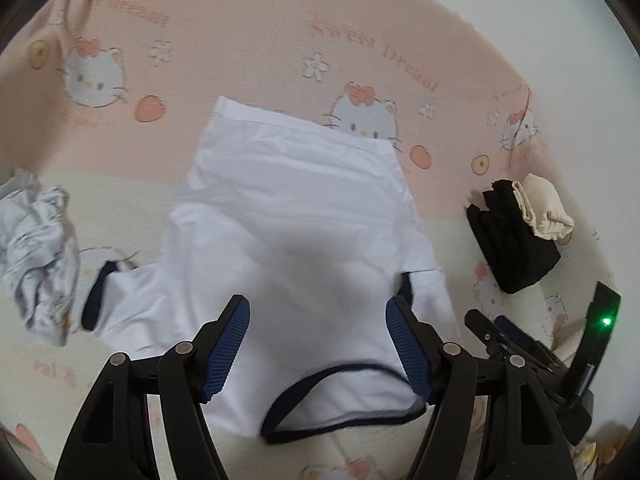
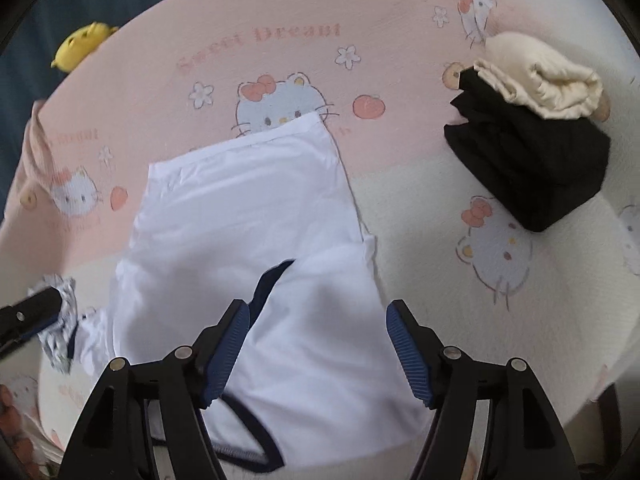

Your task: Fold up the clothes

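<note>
While it lies flat on the pink-and-cream cartoon-cat bedsheet (image 1: 248, 40), the white short-sleeved T-shirt with navy trim (image 1: 288, 216) sits mid-bed, neck opening nearest the cameras, hem toward the pink half. In the right wrist view, one sleeve w/ navy cuff is folded over the shirt's body.

Left gripper (image 1: 318, 344) hangs above the shirt's collar end, tongs wide, nothing btwn the blue ribbed pads. Right gripper (image 2: 318, 344) likewise hangs over the shirt, tongs wide and empty; fabric shows below the gap, not pinched.

Left of the shirt: a crumpled pale-blue printed garment (image 1: 38, 256), just beside the sleeve cuff. Right of the shirt, well apart: a folded black garment (image 2: 528, 160) w/ a folded cream cloth (image 2: 540, 80) resting on its far end.

Beyond the shirt, at the sheet's far-left edge, a yellow plush toy (image 2: 82, 44) sits against dark blue backdrop.
</note>
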`<act>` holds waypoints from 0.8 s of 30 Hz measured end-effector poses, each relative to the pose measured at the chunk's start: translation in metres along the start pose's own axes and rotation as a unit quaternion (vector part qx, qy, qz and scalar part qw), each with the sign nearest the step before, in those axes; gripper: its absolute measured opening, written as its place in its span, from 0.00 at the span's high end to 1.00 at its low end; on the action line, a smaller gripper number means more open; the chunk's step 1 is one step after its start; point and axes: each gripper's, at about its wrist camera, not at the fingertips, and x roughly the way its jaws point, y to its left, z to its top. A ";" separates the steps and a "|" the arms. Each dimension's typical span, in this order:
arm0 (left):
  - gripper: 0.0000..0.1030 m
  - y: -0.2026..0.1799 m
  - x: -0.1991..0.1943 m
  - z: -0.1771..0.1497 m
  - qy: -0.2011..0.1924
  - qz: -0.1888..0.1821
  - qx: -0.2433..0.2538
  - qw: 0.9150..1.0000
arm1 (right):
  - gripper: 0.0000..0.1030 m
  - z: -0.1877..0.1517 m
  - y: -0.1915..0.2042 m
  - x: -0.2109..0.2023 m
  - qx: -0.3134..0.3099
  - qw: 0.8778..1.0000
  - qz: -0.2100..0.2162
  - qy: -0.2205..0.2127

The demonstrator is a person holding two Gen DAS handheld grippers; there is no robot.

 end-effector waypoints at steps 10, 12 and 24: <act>0.33 0.071 -0.014 -0.011 0.012 -0.004 -0.075 0.997 | 0.32 -0.023 0.083 -0.019 -0.120 0.991 -0.053 -0.028; 0.33 0.084 -0.013 -0.013 0.018 0.002 -0.086 0.996 | 0.32 -0.029 0.102 -0.016 -0.138 0.989 -0.044 -0.023; 0.33 0.127 -0.022 -0.021 0.028 -0.003 -0.117 0.993 | 0.32 -0.043 0.142 0.021 -0.106 0.992 0.047 0.051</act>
